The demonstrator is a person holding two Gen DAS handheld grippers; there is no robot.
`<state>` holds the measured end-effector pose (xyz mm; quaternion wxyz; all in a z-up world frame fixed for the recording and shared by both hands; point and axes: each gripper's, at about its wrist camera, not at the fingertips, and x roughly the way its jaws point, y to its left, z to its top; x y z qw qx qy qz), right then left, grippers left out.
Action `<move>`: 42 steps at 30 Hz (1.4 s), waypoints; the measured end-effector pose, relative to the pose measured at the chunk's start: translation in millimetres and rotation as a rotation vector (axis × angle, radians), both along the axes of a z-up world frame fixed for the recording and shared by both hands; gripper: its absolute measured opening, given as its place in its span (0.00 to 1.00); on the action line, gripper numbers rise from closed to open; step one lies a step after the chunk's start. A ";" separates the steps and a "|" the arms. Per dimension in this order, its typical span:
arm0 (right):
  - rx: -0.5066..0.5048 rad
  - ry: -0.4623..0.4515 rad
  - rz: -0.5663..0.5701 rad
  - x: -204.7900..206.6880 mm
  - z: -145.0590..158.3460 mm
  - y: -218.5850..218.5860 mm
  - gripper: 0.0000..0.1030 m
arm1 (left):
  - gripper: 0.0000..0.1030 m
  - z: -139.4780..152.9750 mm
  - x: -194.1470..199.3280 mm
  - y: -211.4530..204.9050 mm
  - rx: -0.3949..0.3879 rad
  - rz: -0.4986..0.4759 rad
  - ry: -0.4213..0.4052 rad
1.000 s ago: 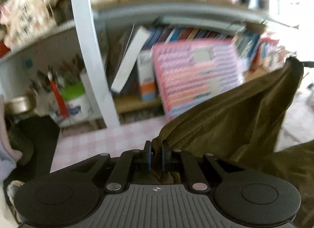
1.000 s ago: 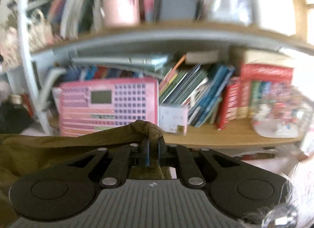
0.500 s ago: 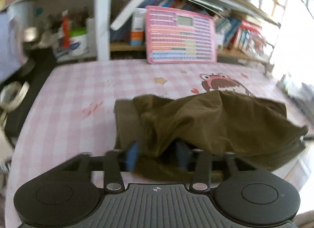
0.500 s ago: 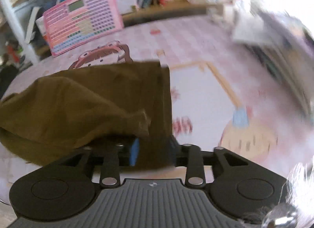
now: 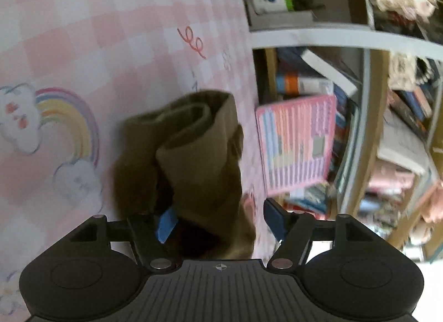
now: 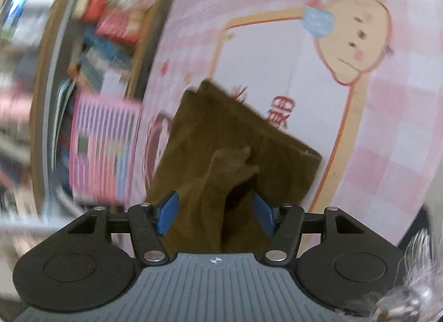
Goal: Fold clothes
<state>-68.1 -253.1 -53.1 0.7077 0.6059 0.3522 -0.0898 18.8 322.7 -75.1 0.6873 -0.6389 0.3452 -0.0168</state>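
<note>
Pink checked cover (image 5: 83,31), olive garment (image 5: 199,161) partly hidden.

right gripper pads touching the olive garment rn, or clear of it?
Cannot tell. In the right wrist view the right gripper stands open with the olive garment bunched between its pads; motion blur hides whether cloth meets either pad.

- The garment (image 5: 193,161) was soft, matt olive cloth.
- The mat (image 5: 83,31) looked smooth, printed in pink checks.
- The left gripper (image 5: 218,223) was matt black plastic, with shiny metal rivets.
</note>
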 end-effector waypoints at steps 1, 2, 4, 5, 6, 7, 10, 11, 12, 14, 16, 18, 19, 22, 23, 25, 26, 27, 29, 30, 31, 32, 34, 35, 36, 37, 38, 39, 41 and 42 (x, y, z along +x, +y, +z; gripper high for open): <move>0.021 0.022 -0.033 3.8 -4.6 -2.1 0.49 | 0.23 1.7 5.6 -0.1 0.021 0.012 0.017; 0.037 0.046 -0.056 8.0 -8.6 -3.8 0.31 | 0.16 4.1 11.1 -0.3 0.043 0.022 0.032; 0.054 0.065 -0.076 18.0 -12.1 -6.6 0.15 | 0.10 19.6 22.5 0.0 0.121 0.017 0.005; 0.037 0.056 -0.062 25.5 -7.7 -7.5 0.13 | 0.09 33.0 29.3 -1.9 0.159 -0.006 -0.040; 0.002 0.030 -0.040 34.8 1.9 -9.1 0.13 | 0.08 47.9 36.7 -4.4 0.194 -0.034 -0.089; -0.037 -0.021 -0.016 44.9 16.8 -11.3 0.12 | 0.08 62.8 44.0 -6.8 0.230 -0.062 -0.138; -0.154 -0.251 0.045 63.1 81.4 -14.3 0.12 | 0.08 97.2 45.0 -13.8 0.274 -0.129 -0.265; -0.205 -0.332 0.066 61.1 102.5 -13.8 0.12 | 0.08 95.0 39.0 -13.0 0.276 -0.135 -0.262; -0.248 -0.391 0.085 56.7 117.7 -13.9 0.12 | 0.08 92.7 32.9 -12.3 0.279 -0.140 -0.258; -0.296 -0.414 0.117 42.4 123.7 -16.0 0.12 | 0.08 88.3 20.9 -10.7 0.283 -0.152 -0.251; -0.288 -0.298 0.150 33.2 95.7 -19.9 0.12 | 0.08 48.7 8.9 -6.7 0.261 -0.146 -0.122; -0.286 -0.191 0.158 29.5 69.5 -20.3 0.12 | 0.08 21.7 3.5 -5.8 0.229 -0.137 -0.038; -0.286 -0.138 0.157 28.7 56.7 -19.8 0.12 | 0.09 19.5 3.1 -6.1 0.227 -0.136 -0.032; -0.286 0.018 0.152 26.5 18.4 -18.4 0.15 | 0.10 12.9 1.9 -7.0 0.222 -0.132 -0.016; -0.285 0.047 0.148 25.8 12.0 -17.7 0.19 | 0.11 10.7 1.5 -7.3 0.220 -0.130 -0.010; -0.293 0.040 0.146 24.8 16.6 -15.5 0.34 | 0.18 6.3 0.7 -7.9 0.217 -0.127 0.000; -0.301 0.034 0.147 22.4 18.1 -14.6 0.39 | 0.19 4.1 0.3 -8.2 0.215 -0.126 0.006; -0.308 0.030 0.147 19.3 19.7 -14.0 0.38 | 0.19 1.9 -0.1 -8.5 0.213 -0.124 0.011; -0.321 0.029 0.151 15.7 21.4 -12.5 0.37 | 0.20 0.5 -0.9 -6.8 0.204 -0.116 0.009; -0.326 0.030 0.153 14.4 22.0 -11.6 0.36 | 0.20 0.0 -1.3 -5.8 0.199 -0.111 0.007; -0.332 0.032 0.155 13.2 22.7 -10.7 0.31 | 0.17 -0.5 -1.6 -4.9 0.194 -0.106 0.005; -0.338 0.033 0.157 11.9 23.3 -9.9 0.17 | 0.17 -1.0 -2.0 -3.9 0.189 -0.101 0.003; -0.349 0.035 0.162 9.4 24.5 -8.2 0.10 | 0.09 1.7 -2.6 -3.3 0.184 -0.097 -0.010; -0.357 0.026 0.164 9.0 27.6 -7.5 0.08 | 0.09 10.3 -1.0 -4.9 0.190 -0.105 -0.042; -0.368 -0.011 0.164 9.5 36.7 -6.9 0.08 | 0.08 20.3 1.1 -6.8 0.198 -0.117 -0.081; -0.378 -0.068 0.162 8.5 48.5 -6.6 0.08 | 0.08 31.4 0.8 -7.7 0.210 -0.129 -0.118; -0.381 -0.123 0.157 5.3 59.2 -7.3 0.08 | 0.08 41.3 -1.5 -7.6 0.219 -0.137 -0.144; -0.383 -0.162 0.152 0.9 68.8 -8.6 0.08 | 0.08 47.1 -3.5 -6.7 0.223 -0.138 -0.160; -0.388 -0.152 0.140 -7.6 71.3 -13.0 0.08 | 0.09 41.7 -3.6 -4.8 0.251 -0.152 -0.129; -0.380 -0.108 0.140 -10.4 61.4 -16.6 0.08 | 0.09 32.7 -2.2 -4.2 0.259 -0.163 -0.088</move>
